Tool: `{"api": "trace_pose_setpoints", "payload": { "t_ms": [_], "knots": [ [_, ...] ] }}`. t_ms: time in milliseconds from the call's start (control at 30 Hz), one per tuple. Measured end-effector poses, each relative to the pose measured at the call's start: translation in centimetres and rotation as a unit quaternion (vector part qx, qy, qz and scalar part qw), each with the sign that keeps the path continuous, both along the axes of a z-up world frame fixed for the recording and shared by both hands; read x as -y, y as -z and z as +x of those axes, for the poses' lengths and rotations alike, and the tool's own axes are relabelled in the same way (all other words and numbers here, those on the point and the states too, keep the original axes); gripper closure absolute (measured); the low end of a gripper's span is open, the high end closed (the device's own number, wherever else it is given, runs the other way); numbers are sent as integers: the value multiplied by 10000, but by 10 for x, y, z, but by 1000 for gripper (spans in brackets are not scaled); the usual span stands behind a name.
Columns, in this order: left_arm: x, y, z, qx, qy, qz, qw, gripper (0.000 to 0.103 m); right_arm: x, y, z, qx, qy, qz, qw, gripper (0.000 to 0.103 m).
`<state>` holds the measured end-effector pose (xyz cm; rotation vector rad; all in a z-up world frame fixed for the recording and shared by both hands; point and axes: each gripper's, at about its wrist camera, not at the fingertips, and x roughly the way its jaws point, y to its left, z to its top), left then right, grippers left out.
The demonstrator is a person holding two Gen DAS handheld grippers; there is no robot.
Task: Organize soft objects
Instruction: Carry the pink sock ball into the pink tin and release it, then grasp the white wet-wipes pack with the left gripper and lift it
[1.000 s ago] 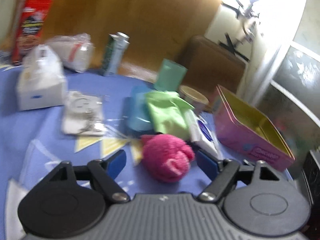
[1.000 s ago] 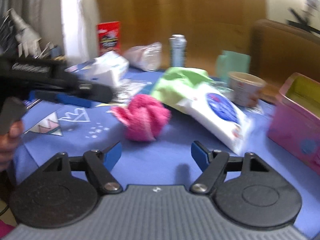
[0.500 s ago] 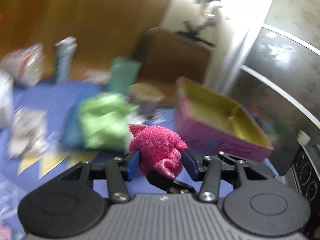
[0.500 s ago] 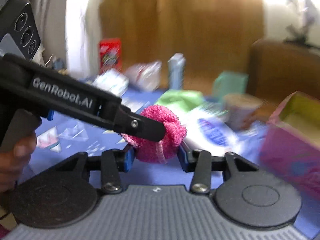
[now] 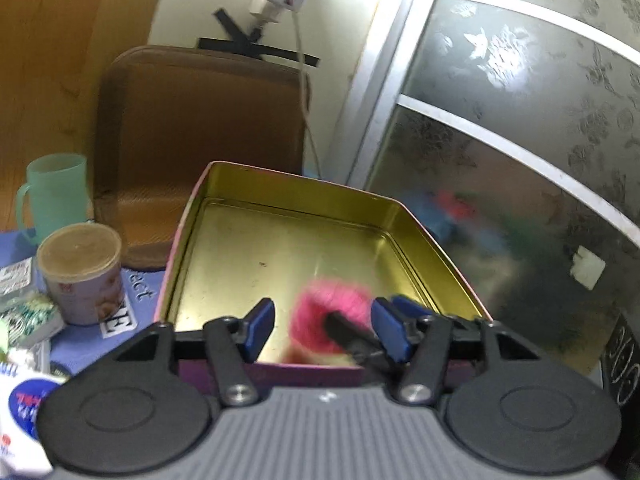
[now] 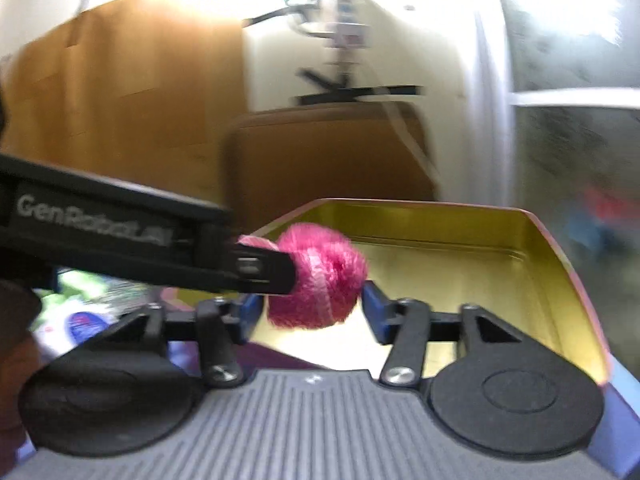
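Note:
A fluffy pink ball (image 5: 328, 316) hangs blurred over the near end of the open pink tin (image 5: 248, 264) with a gold inside. My left gripper (image 5: 322, 330) is open, its blue pads apart on both sides of the ball. In the right wrist view the ball (image 6: 320, 280) sits between my right gripper's (image 6: 312, 312) spread pads, and the left gripper's black finger (image 6: 256, 268) reaches in against the ball from the left. The tin (image 6: 480, 264) lies just beyond. Whether anything still touches the ball is unclear.
A paper cup with a brown lid (image 5: 82, 272) and a green plastic mug (image 5: 54, 192) stand left of the tin on the blue cloth. A white packet (image 5: 20, 412) lies at the near left. A brown chair back (image 5: 200, 136) stands behind. A frosted glass door (image 5: 520, 160) is on the right.
Both grippers carried the pink ball from the table to over the tin. Both sets of jaws have opened from their grip on it, and the ball is blurred in motion.

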<state>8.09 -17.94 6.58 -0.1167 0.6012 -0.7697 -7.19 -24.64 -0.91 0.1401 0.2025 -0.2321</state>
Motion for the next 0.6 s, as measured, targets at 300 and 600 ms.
{"api": "trace_pose_setpoints", "payload": {
  "t_ms": [300, 600],
  "knots": [
    [-153, 12, -38, 53, -1282, -338, 9912, 37, -27, 2, -10, 228, -1085, 298, 9934, 40],
    [-259, 39, -67, -433, -2342, -567, 9696, 37, -129, 11, 61, -814, -2617, -898, 9575, 16]
  ]
}}
